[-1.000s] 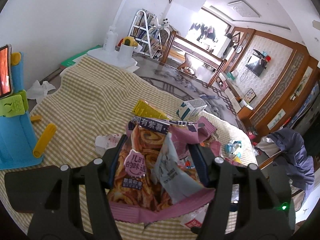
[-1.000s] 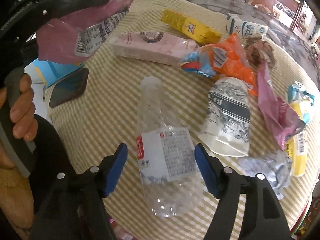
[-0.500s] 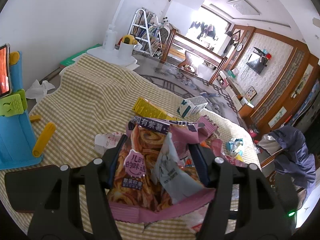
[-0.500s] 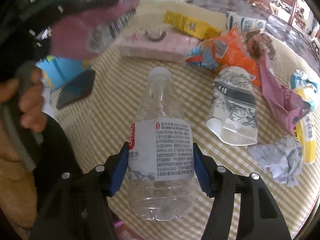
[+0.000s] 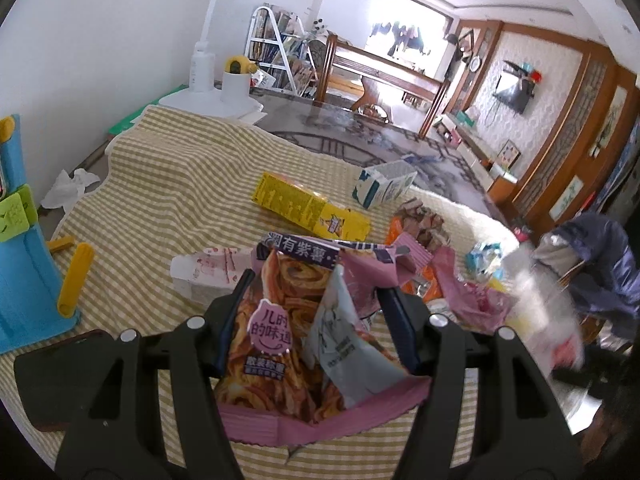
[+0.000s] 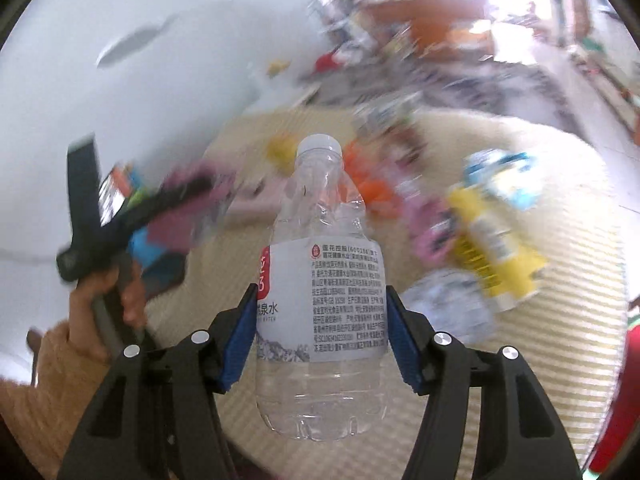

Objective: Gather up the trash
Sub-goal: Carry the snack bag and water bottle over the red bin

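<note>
Left gripper (image 5: 316,320) has its jaws clamped on a crumpled pink snack bag (image 5: 304,344), holding it up over the checked cloth on the surface (image 5: 172,184). Right gripper (image 6: 322,328) has its jaws closed on the label of an empty clear water bottle (image 6: 324,304), cap pointing away, lifted off the cloth.

The left view is sharp and shows what's on the surface: a yellow box (image 5: 308,210), a small milk carton (image 5: 384,188), a pale pink carton (image 5: 204,272) just behind the bag, orange and pink wrappers to the right, a blue stand (image 5: 24,280) and a dark phone (image 5: 56,376) on the left. The right view is badly smeared; you can make out the person's left hand (image 6: 104,296) gripping the other tool, plus a blurry yellow packet (image 6: 492,248). The bag blocks much of the middle of the left view.
</note>
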Motion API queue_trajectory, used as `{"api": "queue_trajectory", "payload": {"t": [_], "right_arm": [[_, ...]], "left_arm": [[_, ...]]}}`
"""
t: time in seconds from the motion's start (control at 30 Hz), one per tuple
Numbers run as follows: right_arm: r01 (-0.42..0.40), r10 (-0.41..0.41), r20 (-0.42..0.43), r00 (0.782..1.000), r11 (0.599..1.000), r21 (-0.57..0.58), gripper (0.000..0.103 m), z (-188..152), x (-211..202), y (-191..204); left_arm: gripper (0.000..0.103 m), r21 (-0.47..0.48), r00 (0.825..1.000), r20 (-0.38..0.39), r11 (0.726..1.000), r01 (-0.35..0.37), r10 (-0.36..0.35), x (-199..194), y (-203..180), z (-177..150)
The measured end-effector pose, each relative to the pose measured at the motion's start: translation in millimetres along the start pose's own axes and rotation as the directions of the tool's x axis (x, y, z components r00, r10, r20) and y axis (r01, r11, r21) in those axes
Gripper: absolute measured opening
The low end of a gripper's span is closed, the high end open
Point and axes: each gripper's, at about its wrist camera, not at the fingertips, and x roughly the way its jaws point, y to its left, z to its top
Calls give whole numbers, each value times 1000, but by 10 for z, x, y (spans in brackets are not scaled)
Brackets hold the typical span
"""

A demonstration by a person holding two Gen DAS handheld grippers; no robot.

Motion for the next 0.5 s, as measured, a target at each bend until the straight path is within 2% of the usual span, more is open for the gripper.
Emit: {"api": "queue_trajectory", "payload": {"t": [0.07,0.13,0.3,0.4,0.5], "right_arm": [[-1,-5,56,998,995,99,59,-31,-45,-246],[-2,-12,76,997,984,180,59,-39,-109,-454],[52,-110,181,977,954,295,59,-46,-467,-806],[43,-135,225,965,926,374,59,-82,-651,-1008],[23,-144,244,959,897,441,59,-143,-777,-1186]], "left_arm": [[59,12,1000,1,1000,-15,15,31,-19,-20],[59,23,1000,2,999,-26,26,57,-41,-40],[59,52,998,26,997,-54,53,79,-124,-103],[59,111,995,56,990,-90,84,61,-256,-159],[59,117,995,77,990,-75,66,-10,-396,-251]]}}
